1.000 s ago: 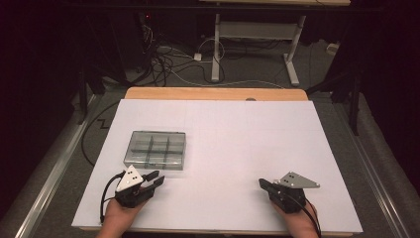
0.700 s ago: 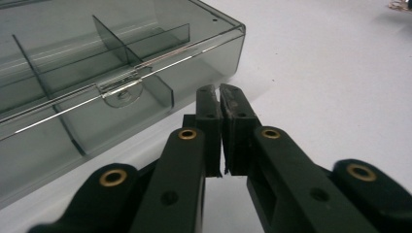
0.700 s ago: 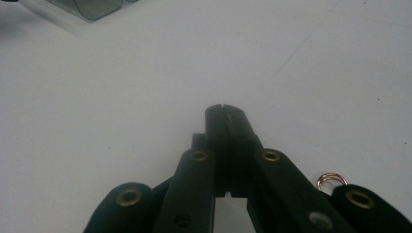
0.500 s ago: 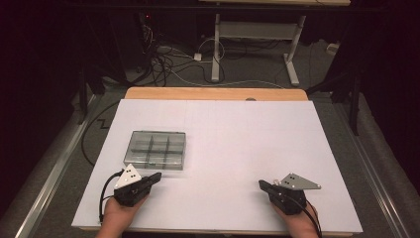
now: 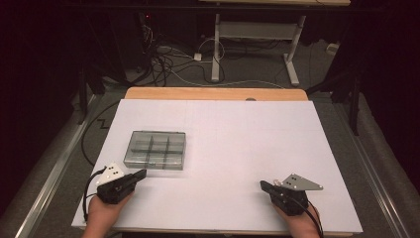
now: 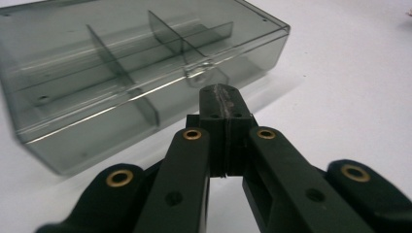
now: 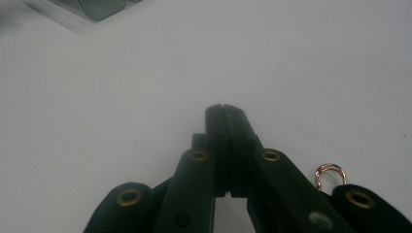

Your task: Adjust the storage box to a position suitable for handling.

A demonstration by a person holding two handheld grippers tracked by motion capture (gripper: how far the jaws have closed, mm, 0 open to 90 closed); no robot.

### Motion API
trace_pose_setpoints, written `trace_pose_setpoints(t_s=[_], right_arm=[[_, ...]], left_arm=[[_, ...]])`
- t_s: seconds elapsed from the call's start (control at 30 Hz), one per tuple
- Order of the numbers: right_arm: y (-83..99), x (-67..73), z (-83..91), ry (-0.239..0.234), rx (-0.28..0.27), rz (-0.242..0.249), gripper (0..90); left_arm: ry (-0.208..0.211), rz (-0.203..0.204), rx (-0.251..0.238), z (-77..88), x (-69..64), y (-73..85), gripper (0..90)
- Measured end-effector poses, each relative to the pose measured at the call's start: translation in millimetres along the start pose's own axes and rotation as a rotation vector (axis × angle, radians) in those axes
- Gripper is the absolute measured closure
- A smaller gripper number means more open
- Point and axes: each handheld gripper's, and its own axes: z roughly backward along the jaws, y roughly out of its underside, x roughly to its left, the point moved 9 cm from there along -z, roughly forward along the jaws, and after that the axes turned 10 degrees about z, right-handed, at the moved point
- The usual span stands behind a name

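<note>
A smoky transparent plastic box (image 5: 156, 149) with inner dividers and a shut lid lies on the left half of the white table top (image 5: 237, 139). My left gripper (image 5: 142, 172) is shut with nothing in it, its tip just short of the box's near left corner. In the left gripper view the joined jaw tips (image 6: 221, 90) point at the box's (image 6: 121, 73) front wall by its small clasp, apart from it. My right gripper (image 5: 262, 184) rests shut and empty at the near right. A small copper-coloured wire loop (image 7: 330, 172) lies beside its jaws (image 7: 224, 108).
A wooden strip (image 5: 213, 93) edges the far side of the table. Beyond it, cables (image 5: 168, 59) and white desk legs (image 5: 252, 34) stand on the dark floor. A corner of the box (image 7: 97, 7) shows far off in the right gripper view.
My left gripper has drawn back toward the near left, away from the box's front edge, and its jaws have closed. The right gripper and the box have not moved.
</note>
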Motion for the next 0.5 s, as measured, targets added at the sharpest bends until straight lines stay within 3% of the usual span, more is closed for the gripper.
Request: trace_pose_setpoints(t_s=[0.5], right_arm=[[2.1,-3.4,2.4,0.01,0.003,-0.008,90.0]], left_arm=[[-0.075,0.083,-0.042,21.1,38.6,0.1,87.8]])
